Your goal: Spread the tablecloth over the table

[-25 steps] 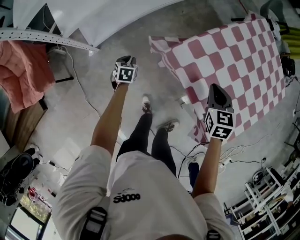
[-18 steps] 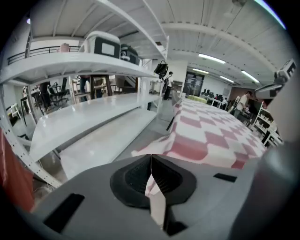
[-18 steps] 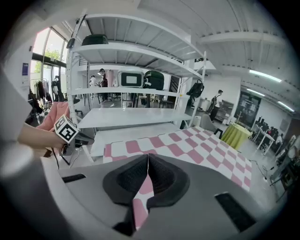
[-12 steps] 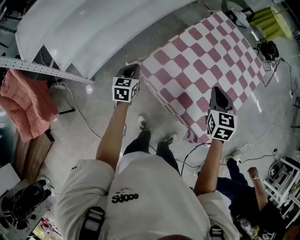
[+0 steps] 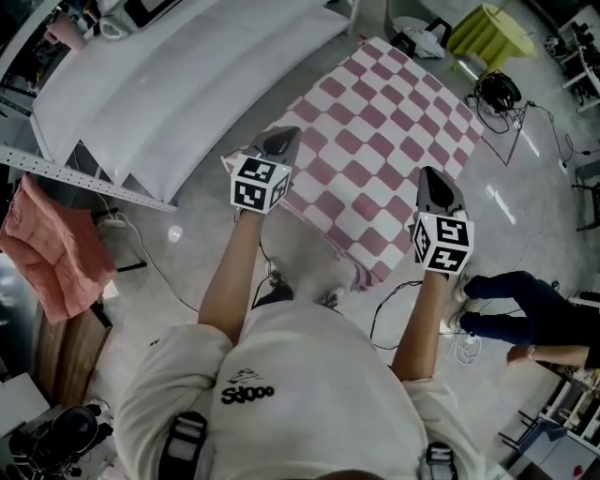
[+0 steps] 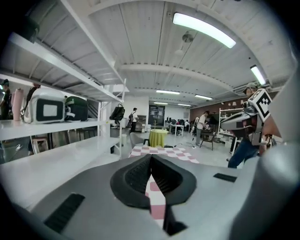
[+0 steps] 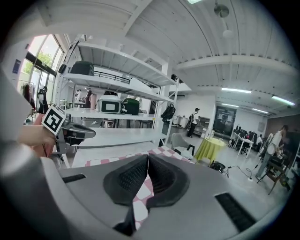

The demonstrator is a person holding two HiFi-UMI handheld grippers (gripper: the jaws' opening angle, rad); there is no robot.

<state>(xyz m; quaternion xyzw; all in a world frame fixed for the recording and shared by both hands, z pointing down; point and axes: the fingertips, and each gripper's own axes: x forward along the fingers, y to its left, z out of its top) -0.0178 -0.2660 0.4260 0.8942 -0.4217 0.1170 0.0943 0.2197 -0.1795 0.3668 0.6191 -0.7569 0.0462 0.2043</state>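
Note:
The pink-and-white checked tablecloth (image 5: 384,141) billows out flat in the air ahead of me, above the floor. My left gripper (image 5: 278,142) is shut on its near left corner, with a strip of cloth (image 6: 154,197) pinched between the jaws. My right gripper (image 5: 433,187) is shut on the near right edge, and there too cloth (image 7: 140,201) shows between the closed jaws. The long white table (image 5: 178,75) lies to the left of the cloth. Each gripper view shows the other gripper beside it: the right gripper (image 6: 243,119) and the left gripper (image 7: 70,131).
A perforated metal rail (image 5: 84,173) and a hanging pink cloth (image 5: 47,253) are at the left. Cables trail on the floor. A yellow-green covered round table (image 5: 492,28) stands beyond the cloth. A person (image 5: 534,319) crouches at the right. Shelves with bags (image 7: 112,105) rise above the white table.
The left gripper, apart from the cloth a second ago, has closed on its corner. Both grippers have risen and swung forward, and the cloth has flared out flatter, toward the white table.

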